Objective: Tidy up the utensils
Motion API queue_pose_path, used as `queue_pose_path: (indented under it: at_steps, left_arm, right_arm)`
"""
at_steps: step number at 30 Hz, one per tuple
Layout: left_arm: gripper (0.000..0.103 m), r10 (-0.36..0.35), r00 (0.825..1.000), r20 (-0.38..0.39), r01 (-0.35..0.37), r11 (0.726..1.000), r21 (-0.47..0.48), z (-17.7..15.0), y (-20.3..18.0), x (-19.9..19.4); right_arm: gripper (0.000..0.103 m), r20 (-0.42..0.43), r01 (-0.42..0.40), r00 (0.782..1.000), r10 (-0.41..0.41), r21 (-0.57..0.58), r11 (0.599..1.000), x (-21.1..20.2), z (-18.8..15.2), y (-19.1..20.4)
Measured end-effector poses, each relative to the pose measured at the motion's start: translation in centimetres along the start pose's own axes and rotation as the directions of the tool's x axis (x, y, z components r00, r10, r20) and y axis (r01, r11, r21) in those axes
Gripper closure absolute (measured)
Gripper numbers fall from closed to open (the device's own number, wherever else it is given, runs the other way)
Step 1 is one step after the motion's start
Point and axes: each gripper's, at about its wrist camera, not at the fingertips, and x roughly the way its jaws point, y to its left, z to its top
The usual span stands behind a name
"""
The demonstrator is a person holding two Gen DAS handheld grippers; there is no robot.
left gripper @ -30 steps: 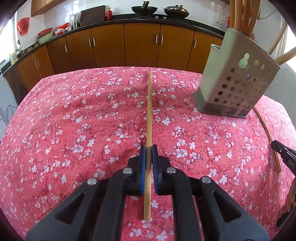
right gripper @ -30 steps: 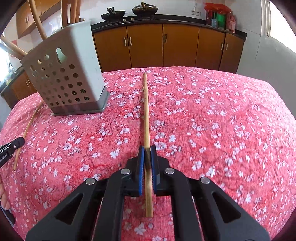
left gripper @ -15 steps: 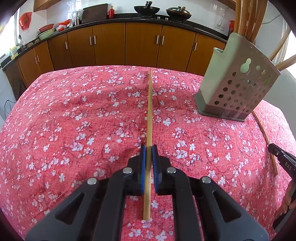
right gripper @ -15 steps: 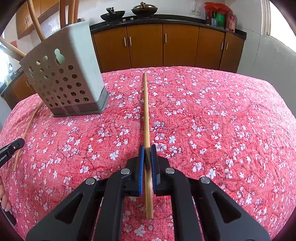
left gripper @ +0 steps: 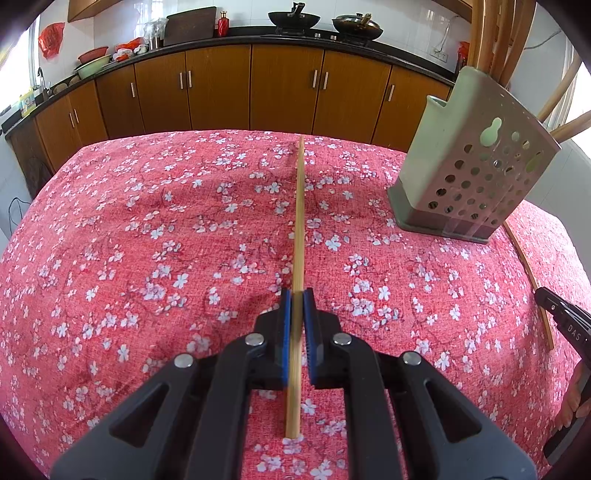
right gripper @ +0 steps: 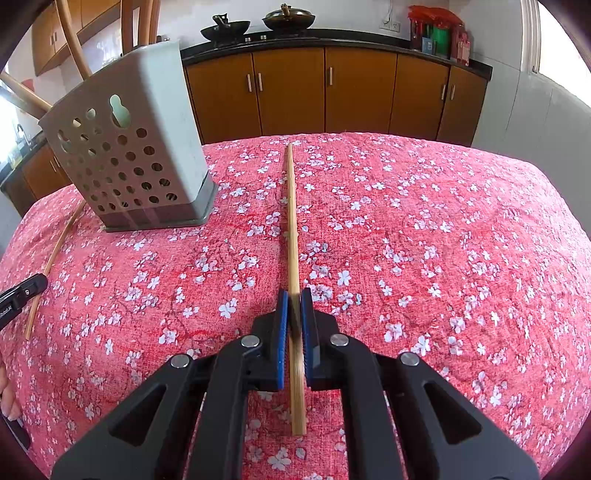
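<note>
My left gripper (left gripper: pixel 296 297) is shut on a bamboo chopstick (left gripper: pixel 299 221) that points forward over the red flowered tablecloth (left gripper: pixel 147 240). My right gripper (right gripper: pixel 294 295) is shut on another bamboo chopstick (right gripper: pixel 291 214), also pointing forward. A grey perforated utensil holder (left gripper: pixel 476 173) with several wooden utensils stands at the right of the left wrist view and at the left of the right wrist view (right gripper: pixel 129 147). A loose chopstick (left gripper: pixel 528 273) lies on the cloth beside the holder; it also shows in the right wrist view (right gripper: pixel 55 254).
Brown kitchen cabinets (left gripper: pixel 221 88) with a dark counter run behind the table. Woks (left gripper: pixel 293 18) sit on the stove. The other gripper's tip shows at the right edge of the left view (left gripper: pixel 565 321) and at the left edge of the right view (right gripper: pixel 18 299).
Both grippers have lifted and drawn back slightly with their chopsticks; the holder looks a little farther and lower in each view. Both stay shut.
</note>
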Motion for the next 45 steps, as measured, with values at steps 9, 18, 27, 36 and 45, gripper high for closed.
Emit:
queue_pose_path:
  at_steps: [9,18,27,36,45]
  left_arm:
    - [0.092,-0.001,1.0,0.0,0.001,1.0,-0.002,0.01,-0.05,-0.01]
    - [0.092,-0.002,1.0,0.0,0.002,1.0,-0.001,0.01,-0.01,0.01]
    - [0.092,-0.004,1.0,0.0,0.004,1.0,-0.001,0.01,0.01,0.0]
    - [0.092,-0.005,1.0,0.0,0.005,1.0,-0.002,0.03,0.02,0.01]
    - [0.092,-0.007,1.0,0.001,0.007,1.0,-0.004,0.07,0.06,-0.02]
  right_arm:
    - [0.095,0.0,0.0,1.0,0.0,-0.001,1.0,-0.01,-0.01,-0.02]
    - [0.095,0.0,0.0,1.0,0.0,0.0,1.0,-0.01,-0.02,-0.02]
    - [0.095,0.0,0.001,1.0,-0.001,0.0,1.0,-0.03,-0.02,-0.01]
    - [0.095,0.0,0.001,1.0,-0.001,0.001,1.0,-0.04,0.0,-0.02]
    - [0.095,-0.001,0.002,1.0,-0.002,0.001,1.0,-0.06,0.01,0.02]
